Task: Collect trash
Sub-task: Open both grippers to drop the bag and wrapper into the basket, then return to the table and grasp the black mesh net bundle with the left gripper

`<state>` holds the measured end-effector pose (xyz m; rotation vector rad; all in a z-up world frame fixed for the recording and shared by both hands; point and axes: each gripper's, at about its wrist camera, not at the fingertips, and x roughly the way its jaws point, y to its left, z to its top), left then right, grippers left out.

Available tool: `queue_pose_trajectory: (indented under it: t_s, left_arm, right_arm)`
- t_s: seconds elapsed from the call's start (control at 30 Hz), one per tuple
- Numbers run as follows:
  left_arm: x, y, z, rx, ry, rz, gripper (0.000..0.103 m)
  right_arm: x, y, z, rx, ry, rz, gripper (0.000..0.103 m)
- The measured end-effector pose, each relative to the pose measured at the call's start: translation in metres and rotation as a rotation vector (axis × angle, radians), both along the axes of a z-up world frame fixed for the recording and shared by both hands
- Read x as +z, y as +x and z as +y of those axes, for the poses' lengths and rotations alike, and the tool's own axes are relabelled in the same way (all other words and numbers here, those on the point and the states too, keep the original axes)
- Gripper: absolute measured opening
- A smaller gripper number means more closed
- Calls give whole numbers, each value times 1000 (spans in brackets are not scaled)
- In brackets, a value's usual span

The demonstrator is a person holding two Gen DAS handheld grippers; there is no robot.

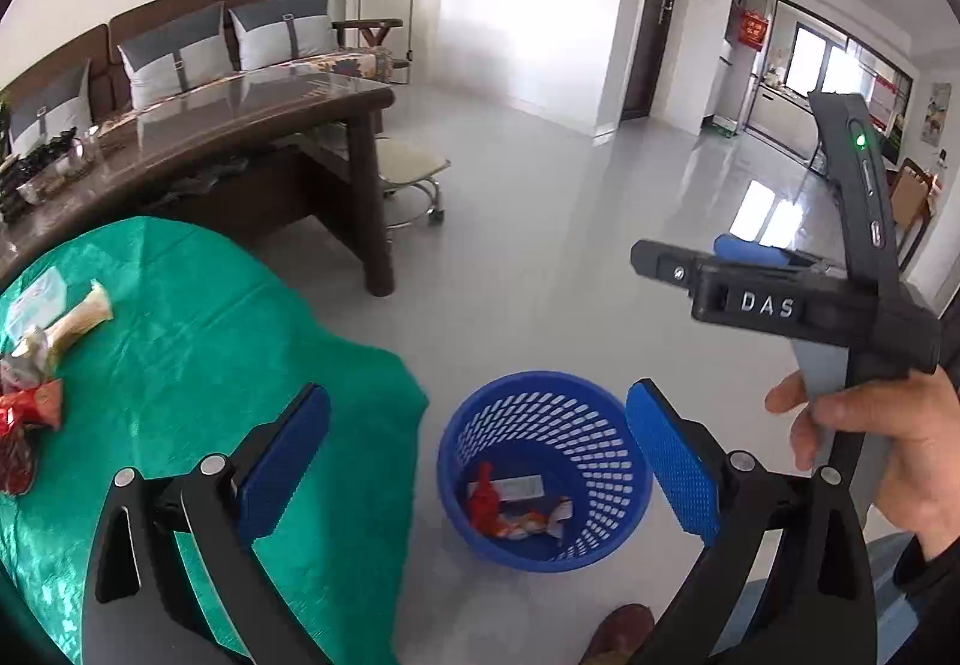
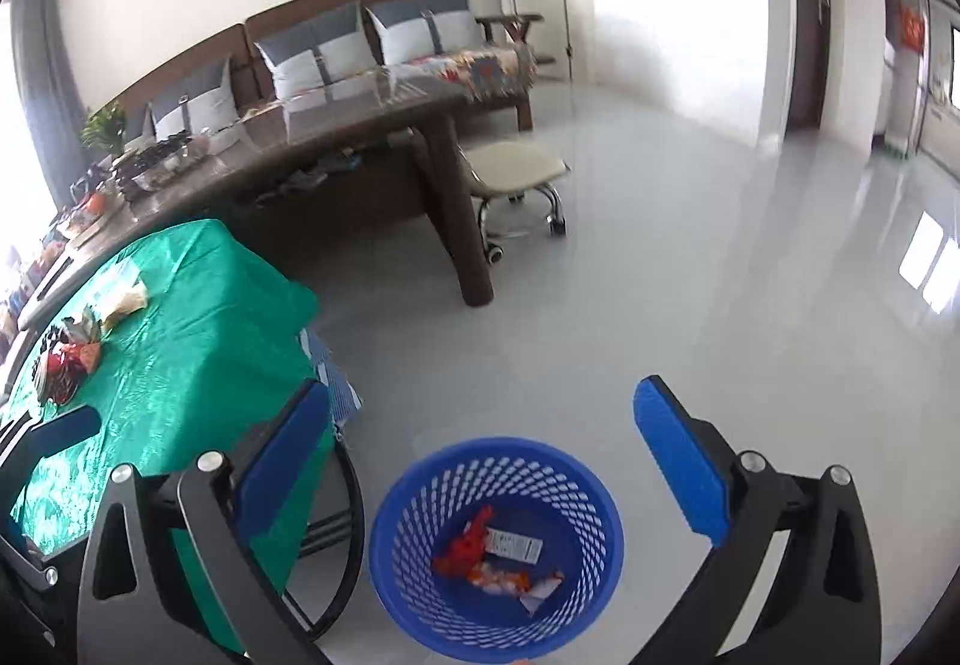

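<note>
A blue mesh waste basket [image 1: 543, 470] stands on the grey floor and holds red and white wrappers [image 1: 510, 509]; it also shows in the right wrist view [image 2: 495, 545]. More wrappers [image 1: 36, 359] lie on the green cloth of a small table [image 1: 180, 353], also seen far left in the right wrist view [image 2: 78, 347]. My left gripper [image 1: 480, 461] is open and empty, above the table edge and basket. My right gripper [image 2: 486, 455] is open and empty above the basket; its body shows in the left wrist view [image 1: 780, 299].
A long dark wooden table [image 1: 240, 125] stands behind the green table, with a sofa [image 1: 210, 41] beyond it and a wheeled stool [image 1: 414, 179] at its end. Open grey floor lies to the right. A brown shoe [image 1: 618, 635] is near the basket.
</note>
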<state>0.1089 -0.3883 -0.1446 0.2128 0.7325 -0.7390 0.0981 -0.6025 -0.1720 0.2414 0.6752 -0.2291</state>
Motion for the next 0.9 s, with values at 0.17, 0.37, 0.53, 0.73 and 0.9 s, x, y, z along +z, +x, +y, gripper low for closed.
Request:
queue_pose_trajectory:
  t_s: [0.17, 0.37, 0.53, 0.73, 0.9]
  left_arm:
    - [9, 3, 63, 117, -13, 63, 98]
    - [-6, 14, 151, 234, 15, 105, 98]
    - [-18, 28, 238, 375, 44, 138, 98]
    - [-22, 39, 331, 552, 78, 137, 98]
    - [-27, 56, 384, 631, 48, 172, 98]
  right_arm:
    - [17, 5, 46, 70, -10, -53, 98]
    - [32, 22, 123, 183, -69, -79, 98]
    - [15, 47, 196, 318, -83, -25, 98]
    - [-17, 66, 302, 511, -51, 76, 98]
    - [-39, 69, 366, 632, -107, 150, 98]
